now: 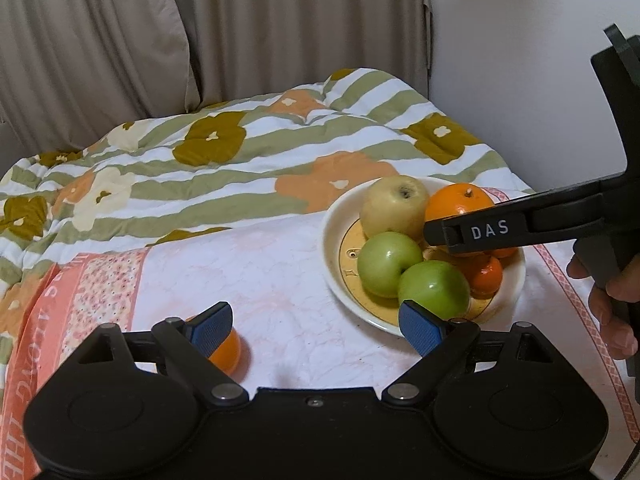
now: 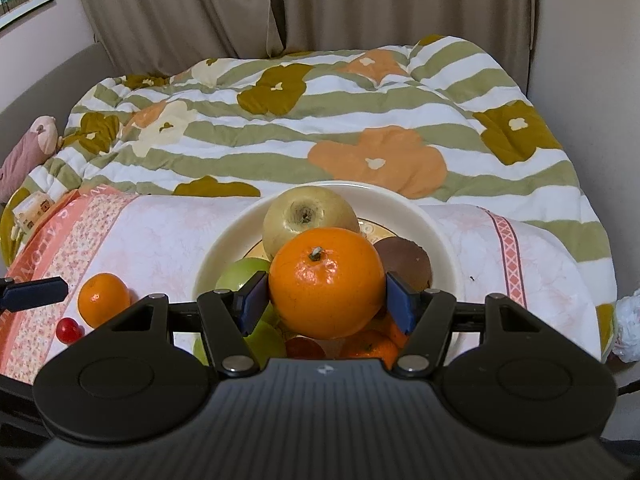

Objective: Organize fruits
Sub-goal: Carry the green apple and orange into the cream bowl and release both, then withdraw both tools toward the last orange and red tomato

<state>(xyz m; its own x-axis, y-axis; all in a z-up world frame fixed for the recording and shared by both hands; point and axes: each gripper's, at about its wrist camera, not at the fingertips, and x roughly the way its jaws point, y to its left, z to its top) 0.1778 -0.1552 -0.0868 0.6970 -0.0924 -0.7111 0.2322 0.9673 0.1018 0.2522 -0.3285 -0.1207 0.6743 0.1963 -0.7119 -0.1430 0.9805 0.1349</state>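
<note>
My right hand-held gripper has a large orange between its blue pads, one pad against each side of the fruit, so I read it as gripped. It sits over the cream plate, above the other fruit piled there. Just behind the orange lies a yellow apple, stem hollow facing me, and to the right a brown round fruit that I cannot name. Green apples show at the lower left of the plate, and smaller oranges lie under the one I hold.

My left hand-held gripper stands wide apart with nothing between its pads. Its left pad partly hides a small orange that rests on the pink-and-white cloth, well to the left of the plate. Its right pad overlaps the near rim of the plate in the left wrist view; whether it touches, I cannot tell. From the right wrist view, that small orange has a little red fruit just beside it on the cloth.

The cloth lies on a bed, over a striped floral quilt. Beige curtains hang behind. In the left wrist view, the person's hand grips the handle of the right gripper.
</note>
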